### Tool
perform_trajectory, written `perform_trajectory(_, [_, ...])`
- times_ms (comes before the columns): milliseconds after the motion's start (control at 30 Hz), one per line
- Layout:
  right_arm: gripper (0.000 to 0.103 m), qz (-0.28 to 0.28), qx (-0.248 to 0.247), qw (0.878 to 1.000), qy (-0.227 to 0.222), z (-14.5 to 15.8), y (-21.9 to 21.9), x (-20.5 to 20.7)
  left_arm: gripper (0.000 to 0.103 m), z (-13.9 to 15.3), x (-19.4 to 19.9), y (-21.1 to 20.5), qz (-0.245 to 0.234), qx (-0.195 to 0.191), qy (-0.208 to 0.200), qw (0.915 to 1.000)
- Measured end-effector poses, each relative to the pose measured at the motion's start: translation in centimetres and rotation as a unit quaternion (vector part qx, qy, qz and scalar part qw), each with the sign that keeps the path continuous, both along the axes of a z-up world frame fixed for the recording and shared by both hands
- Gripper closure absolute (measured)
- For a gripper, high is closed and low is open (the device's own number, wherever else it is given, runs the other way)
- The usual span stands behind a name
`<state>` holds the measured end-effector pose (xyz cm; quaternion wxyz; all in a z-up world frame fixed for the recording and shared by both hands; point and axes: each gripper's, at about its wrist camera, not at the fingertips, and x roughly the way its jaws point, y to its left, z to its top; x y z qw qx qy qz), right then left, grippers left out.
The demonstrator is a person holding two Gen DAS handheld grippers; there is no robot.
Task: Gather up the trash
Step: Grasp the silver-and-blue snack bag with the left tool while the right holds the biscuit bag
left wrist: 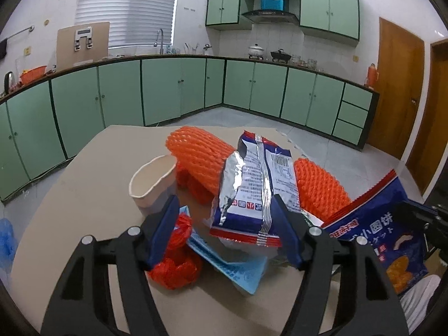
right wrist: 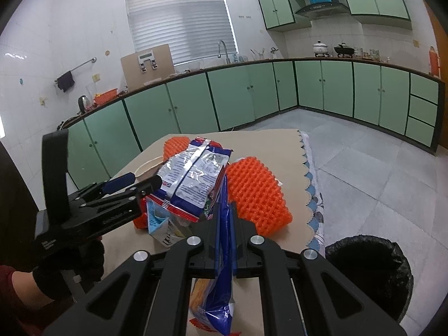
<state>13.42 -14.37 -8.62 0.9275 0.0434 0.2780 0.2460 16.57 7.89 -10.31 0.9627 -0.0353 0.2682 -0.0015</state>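
Note:
A silver, blue and red snack wrapper [left wrist: 252,190] lies on top of a pile of trash on the beige table [left wrist: 84,196]. My left gripper [left wrist: 225,198] is open around the wrapper. Its right pad is close to the wrapper's edge and its left pad stands clear of it. In the right wrist view the same wrapper [right wrist: 193,176] sits just beyond the left gripper [right wrist: 140,181]. My right gripper [right wrist: 225,210] is shut on a blue biscuit bag [right wrist: 221,294], which hangs below its fingers. That bag [left wrist: 378,238] also shows at the right of the left wrist view.
Two orange foam nets [left wrist: 196,156] [left wrist: 322,187], a paper cup [left wrist: 152,179], a red mesh bag [left wrist: 176,254] and a light blue packet [left wrist: 235,268] lie around the wrapper. A bin with a black liner [right wrist: 369,274] stands beside the table's right edge.

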Motion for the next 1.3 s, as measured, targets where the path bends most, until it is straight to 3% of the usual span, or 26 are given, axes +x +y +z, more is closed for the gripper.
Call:
perform_trajectory(67, [0.097, -0.003, 0.001, 1.000, 0.000, 0.1, -0.2, 0.2, 0.030, -0.5, 0.9, -0.1, -0.006, 0.004, 0.009, 0.9999])
perform_trajectory(233, [0.097, -0.007, -0.003, 1.000, 0.002, -0.1, -0.2, 0.5, 0.030, -1.7, 3.2, 0.1, -0.021, -0.009, 0.040, 0.9989])
perform_trajectory(300, [0.097, -0.008, -0.003, 1.000, 0.004, -0.1, -0.2, 0.6, 0.045, -1.9, 3.6, 0.1, -0.024, -0.015, 0.047, 0.9985])
perform_trajectory(367, [0.097, -0.009, -0.004, 1.000, 0.005, -0.2, -0.2, 0.6, 0.087, -1.8, 3.5, -0.1, -0.024, -0.010, 0.047, 0.9986])
perform_trajectory(433, [0.097, -0.009, -0.004, 1.000, 0.006, -0.2, -0.1, 0.7, 0.103, -1.5, 3.3, -0.3, -0.030, -0.013, 0.044, 0.9985])
perform_trajectory(633, [0.097, -0.008, -0.001, 1.000, 0.002, 0.0, 0.1, 0.5, 0.103, -0.2, 1.4, -0.3, -0.029, -0.033, 0.017, 0.9989])
perform_trajectory(800, [0.097, -0.008, 0.004, 1.000, 0.002, 0.1, -0.1, 0.4, 0.102, 0.0, 1.0, -1.1, -0.048, -0.024, 0.019, 0.9984])
perform_trajectory(833, [0.097, -0.008, 0.005, 1.000, 0.002, 0.0, -0.2, 0.4, 0.097, -0.3, 1.2, -1.2, -0.055, -0.023, 0.026, 0.9979])
perform_trajectory(933, [0.097, -0.007, 0.007, 1.000, 0.006, -0.1, -0.2, 0.6, 0.052, -0.9, 1.5, -0.9, -0.052, -0.034, 0.036, 0.9974])
perform_trajectory(967, [0.097, -0.007, 0.008, 1.000, 0.006, -0.1, -0.3, 0.7, 0.048, -1.2, 1.3, -0.8, -0.051, -0.036, 0.036, 0.9974])
perform_trajectory(1133, [0.097, -0.003, 0.011, 1.000, 0.014, -0.5, 0.0, 1.4, 0.045, -1.7, 1.7, -0.7, -0.066, -0.053, 0.050, 0.9952])
perform_trajectory(1200, [0.097, -0.003, 0.012, 1.000, 0.017, -0.7, 0.1, 1.5, 0.047, -2.0, 1.9, -1.1, -0.077, -0.060, 0.058, 0.9936])
perform_trajectory(1300, [0.097, -0.003, 0.013, 1.000, 0.021, -1.0, 0.0, 1.9, 0.060, -2.4, 2.1, -1.4, -0.087, -0.073, 0.069, 0.9910])
